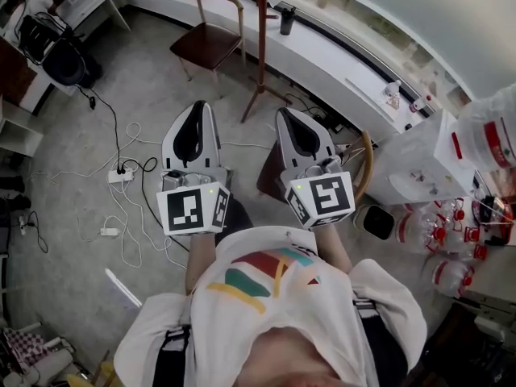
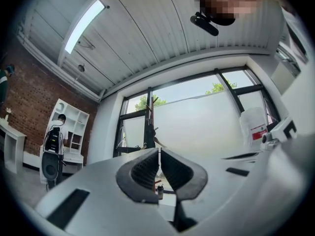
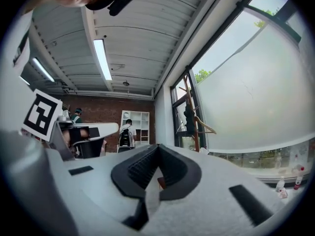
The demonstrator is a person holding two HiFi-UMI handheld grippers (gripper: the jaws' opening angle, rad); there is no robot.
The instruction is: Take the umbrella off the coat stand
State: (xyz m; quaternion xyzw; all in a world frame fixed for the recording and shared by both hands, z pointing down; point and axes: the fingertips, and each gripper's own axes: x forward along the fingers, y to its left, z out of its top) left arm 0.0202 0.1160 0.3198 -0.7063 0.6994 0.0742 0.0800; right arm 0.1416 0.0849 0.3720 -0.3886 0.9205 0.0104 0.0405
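The wooden coat stand (image 1: pixel 260 47) rises from the grey floor ahead of me, by the window ledge; its top is cut off in the head view. In the right gripper view the coat stand (image 3: pixel 193 113) shows against the window with a dark bundle, apparently the umbrella (image 3: pixel 189 116), hanging high on it. The left gripper view shows the stand (image 2: pixel 149 124) far off, straight beyond the jaws. My left gripper (image 1: pixel 196 110) and right gripper (image 1: pixel 292 115) are held side by side in front of my chest, well short of the stand. Both are shut and hold nothing.
A wooden chair (image 1: pixel 205 43) stands left of the stand, and another chair (image 1: pixel 363 164) sits under my right gripper. Cables and a power strip (image 1: pixel 121 176) lie on the floor at left. Water jugs (image 1: pixel 451 240) crowd the right. A dark cup (image 1: pixel 287 21) sits on the ledge.
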